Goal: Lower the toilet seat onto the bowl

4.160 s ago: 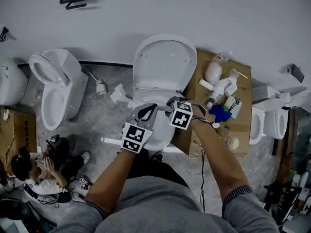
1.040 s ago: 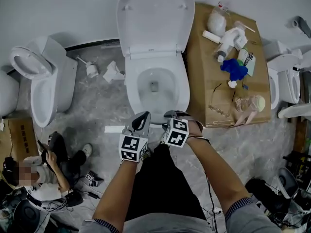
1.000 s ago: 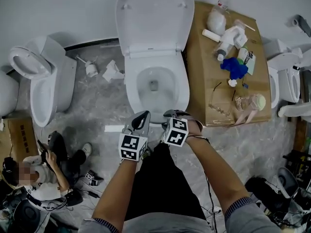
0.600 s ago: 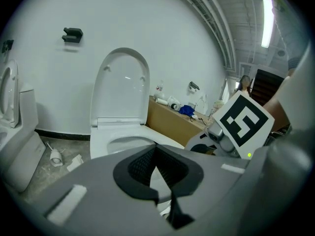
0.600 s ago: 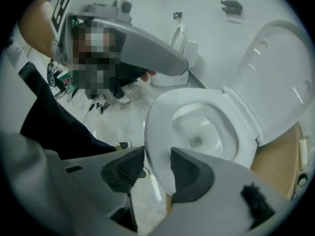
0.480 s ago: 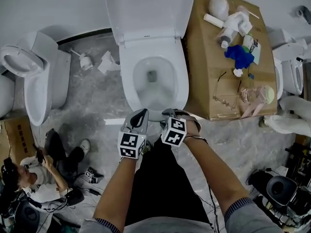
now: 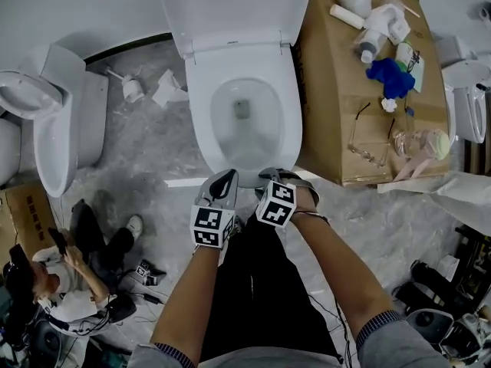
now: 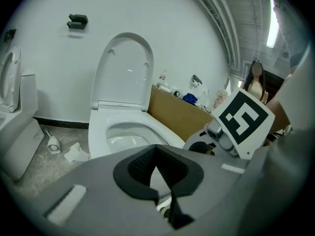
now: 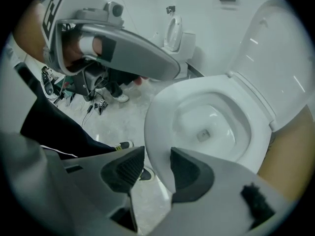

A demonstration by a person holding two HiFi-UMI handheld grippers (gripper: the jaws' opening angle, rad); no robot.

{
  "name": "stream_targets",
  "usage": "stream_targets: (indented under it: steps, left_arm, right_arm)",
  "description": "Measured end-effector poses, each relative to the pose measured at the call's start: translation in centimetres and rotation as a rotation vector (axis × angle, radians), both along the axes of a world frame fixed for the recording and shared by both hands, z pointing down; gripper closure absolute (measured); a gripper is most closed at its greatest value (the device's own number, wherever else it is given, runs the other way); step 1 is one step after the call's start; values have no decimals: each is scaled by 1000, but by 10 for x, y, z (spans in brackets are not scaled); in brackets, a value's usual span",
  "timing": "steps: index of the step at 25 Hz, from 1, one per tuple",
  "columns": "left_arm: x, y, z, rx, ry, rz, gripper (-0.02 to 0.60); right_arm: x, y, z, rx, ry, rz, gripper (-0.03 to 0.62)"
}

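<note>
Your toilet seat [image 7: 234, 6] is glossy white and rounded, standing raised at the back edge of the bowl [image 7: 198, 121], against the wall. Your left tool [image 7: 224, 181] is pinched together, empty. Your right tool [image 7: 270, 176] is narrowly parted, empty. Both are near the bowl's front rim.

A white wall [image 7: 77, 10] meets a grey marbled floor [image 7: 146, 156] (paper scraps [image 7: 167, 89] lie on it), where a cardboard box [image 7: 330, 106] stands.

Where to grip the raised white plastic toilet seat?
The white plastic toilet seat stands upright, hinged low at the rear; I'd pinch its upper left edge from the front, since the brown cardboard box crowds its right.
</note>
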State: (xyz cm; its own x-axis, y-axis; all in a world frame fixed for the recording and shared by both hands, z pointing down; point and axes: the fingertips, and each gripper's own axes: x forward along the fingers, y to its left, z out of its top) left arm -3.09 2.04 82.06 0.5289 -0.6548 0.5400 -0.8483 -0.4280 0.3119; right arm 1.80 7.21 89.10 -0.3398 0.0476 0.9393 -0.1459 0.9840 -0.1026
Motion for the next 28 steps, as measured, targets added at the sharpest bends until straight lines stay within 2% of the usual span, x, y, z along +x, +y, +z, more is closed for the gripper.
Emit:
stream_targets:
  steps: [14,24,28]
  left_arm:
    - [-2,-4,46,-39,-13,4,575]
    - [2,-5,53,-50,-6,7,575]
    - [1,-9,53,-44,-8,10,575]
  right_arm:
    - [1,4,52,-26,6,54,414]
    - [0,5,74,-37,30,63,414]
    - [1,0,78,-18,32,80,434]
